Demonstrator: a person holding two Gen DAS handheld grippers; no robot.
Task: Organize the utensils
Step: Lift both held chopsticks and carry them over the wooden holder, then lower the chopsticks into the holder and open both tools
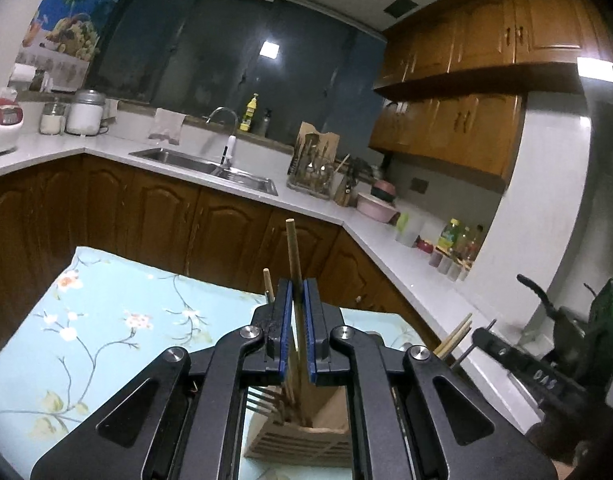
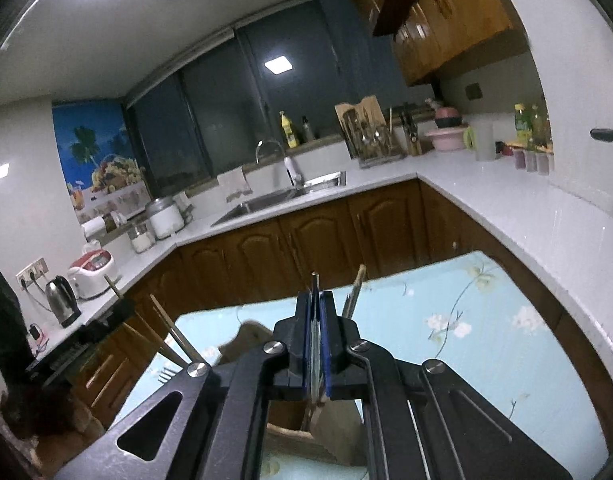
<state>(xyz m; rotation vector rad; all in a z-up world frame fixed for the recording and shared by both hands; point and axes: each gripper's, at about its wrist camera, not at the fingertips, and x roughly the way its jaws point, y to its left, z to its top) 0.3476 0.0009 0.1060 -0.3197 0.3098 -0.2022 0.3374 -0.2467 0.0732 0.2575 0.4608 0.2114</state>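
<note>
Holding: each hand-held gripper is clamped on one slim utensil above a wooden holder on a cloth-covered table.
Left gripper (image 1: 298, 312): jaws closed on a wooden chopstick (image 1: 291, 256), which stands nearly upright between the blue pads, its top well above them, its lower end reaching down toward the holder.
Right gripper (image 2: 315, 320): jaws closed on a thin metal utensil (image 2: 315, 285); only its dark tip and a silvery shaft show, so I cannot tell what kind it is.
Holder (image 1: 302, 440): a slatted wooden box directly under both grippers, on the floral blue cloth (image 1: 106, 312).
Already in holder: a fork (image 1: 262, 398) with tines up, several more chopsticks (image 1: 454, 336), and another handle (image 2: 356, 288) just beside the right gripper.
Done so far: judging by its contents, much of the sorting looks finished.
Left to do: both held pieces look not yet released; each seems to need lowering fully into the holder and letting go.
Cloth: no loose utensils show on the visible part; the grippers hide the rest.
Background: kitchen counter with a sink (image 1: 202, 164).
</note>
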